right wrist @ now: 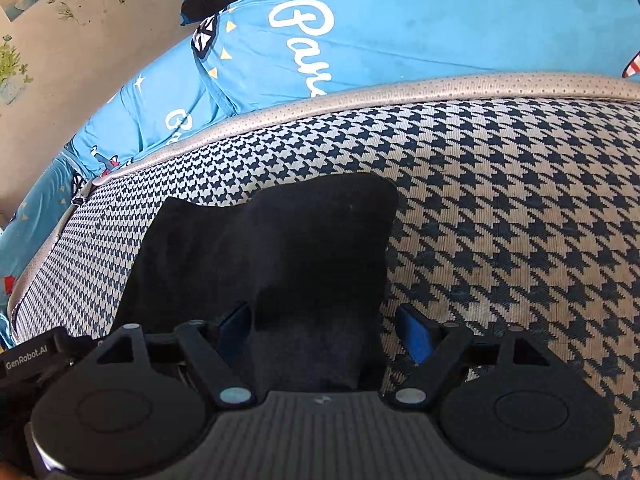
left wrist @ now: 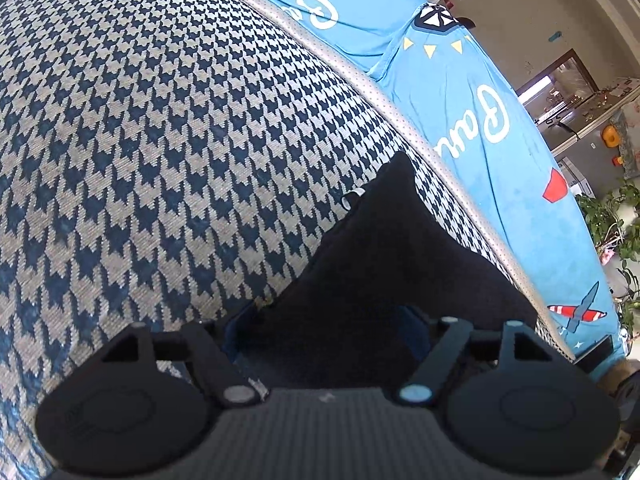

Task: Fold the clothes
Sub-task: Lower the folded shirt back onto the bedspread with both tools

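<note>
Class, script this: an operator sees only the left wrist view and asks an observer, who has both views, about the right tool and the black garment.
Operator: Is the right tool gripping the black garment?
Observer: No, it is open, straddling the garment's near end. One blue pad sits clear of the cloth, over the houndstooth mat.
Operator: What lies beyond the blue sheet on that side?
Observer: A wall with flower decals.

A navy-and-beige houndstooth woven mat (left wrist: 160,160) with a grey dotted border (right wrist: 440,84) covers the bed. Beside it lies a bright blue sheet (right wrist: 400,40) with white script lettering. Green potted plants (left wrist: 612,220) stand near the far wall.
</note>
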### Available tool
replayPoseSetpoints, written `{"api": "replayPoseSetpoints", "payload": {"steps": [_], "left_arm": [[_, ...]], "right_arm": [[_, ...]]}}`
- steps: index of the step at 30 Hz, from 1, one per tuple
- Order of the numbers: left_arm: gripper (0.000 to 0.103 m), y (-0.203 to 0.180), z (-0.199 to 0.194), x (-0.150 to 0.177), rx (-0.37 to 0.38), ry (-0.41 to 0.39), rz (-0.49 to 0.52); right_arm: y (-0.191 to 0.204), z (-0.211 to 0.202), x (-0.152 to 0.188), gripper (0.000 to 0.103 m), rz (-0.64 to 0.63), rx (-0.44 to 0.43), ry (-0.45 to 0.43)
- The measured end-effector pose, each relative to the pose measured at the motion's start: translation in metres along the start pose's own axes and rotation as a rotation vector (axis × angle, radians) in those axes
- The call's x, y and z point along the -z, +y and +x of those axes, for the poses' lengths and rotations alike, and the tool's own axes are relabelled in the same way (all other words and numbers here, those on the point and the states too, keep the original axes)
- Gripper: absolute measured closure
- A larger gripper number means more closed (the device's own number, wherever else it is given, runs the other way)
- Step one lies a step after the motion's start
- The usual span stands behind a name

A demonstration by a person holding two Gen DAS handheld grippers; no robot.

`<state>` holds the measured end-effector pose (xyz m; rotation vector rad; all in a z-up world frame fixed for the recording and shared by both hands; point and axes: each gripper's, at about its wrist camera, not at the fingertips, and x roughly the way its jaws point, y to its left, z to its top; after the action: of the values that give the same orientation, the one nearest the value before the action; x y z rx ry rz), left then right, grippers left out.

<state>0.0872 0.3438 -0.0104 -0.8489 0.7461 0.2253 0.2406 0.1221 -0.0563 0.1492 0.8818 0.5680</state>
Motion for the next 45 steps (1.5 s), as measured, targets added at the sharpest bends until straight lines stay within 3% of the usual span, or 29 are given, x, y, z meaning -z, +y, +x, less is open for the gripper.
{"api": "replayPoseSetpoints", "payload": {"steps": [6, 8, 10, 13, 16, 20, 23, 26, 28, 30, 32, 35, 42, 45], "left_arm": [[0.026, -0.003, 0.006, -0.002, 0.010, -0.001, 0.019], [0.033, -0.004, 0.008, -0.003, 0.007, -0.002, 0.030], [0.056, -0.005, 0.009, -0.004, -0.017, -0.006, 0.034], [0.081, -0.006, 0.009, -0.006, -0.027, -0.022, 0.034], [0.089, -0.011, -0.003, -0.004, -0.041, -0.068, 0.055], [0.093, -0.020, -0.026, 0.000, -0.078, -0.133, 0.099], [0.093, -0.020, -0.032, 0.000, -0.082, -0.139, 0.115], [0.091, -0.002, -0.028, -0.002, -0.015, -0.088, 0.018], [0.075, 0.010, -0.019, -0.005, 0.027, -0.055, -0.058], [0.068, 0.019, -0.015, -0.009, 0.024, -0.054, -0.091], [0.067, 0.022, -0.011, -0.012, 0.026, -0.050, -0.092], [0.055, 0.024, -0.006, -0.016, 0.048, -0.034, -0.091], [0.040, 0.015, 0.012, -0.018, 0.061, 0.000, -0.043], [0.039, 0.011, 0.018, -0.021, 0.075, 0.010, -0.026]], "right_arm": [[0.002, 0.011, 0.006, 0.026, -0.002, -0.030, -0.008], [0.007, 0.014, 0.008, 0.035, -0.024, -0.027, -0.018], [0.013, 0.015, 0.010, 0.045, -0.064, -0.019, -0.029], [0.016, 0.015, 0.011, 0.065, -0.069, -0.042, -0.029], [0.021, 0.014, 0.013, 0.075, -0.091, -0.042, -0.044], [0.032, 0.009, 0.015, 0.080, -0.137, -0.025, -0.086], [0.041, 0.004, 0.016, 0.080, -0.182, -0.016, -0.124], [0.044, 0.006, 0.016, 0.080, -0.188, 0.011, -0.120], [0.038, 0.011, 0.016, 0.078, -0.154, 0.030, -0.088], [0.030, 0.012, 0.014, 0.074, -0.102, 0.026, -0.066], [0.025, 0.010, 0.012, 0.064, -0.077, 0.023, -0.055], [0.022, 0.009, 0.011, 0.056, -0.074, 0.033, -0.058], [0.016, 0.014, 0.011, 0.050, -0.033, 0.017, -0.048], [0.016, 0.017, 0.013, 0.050, -0.030, 0.014, -0.054]]}}
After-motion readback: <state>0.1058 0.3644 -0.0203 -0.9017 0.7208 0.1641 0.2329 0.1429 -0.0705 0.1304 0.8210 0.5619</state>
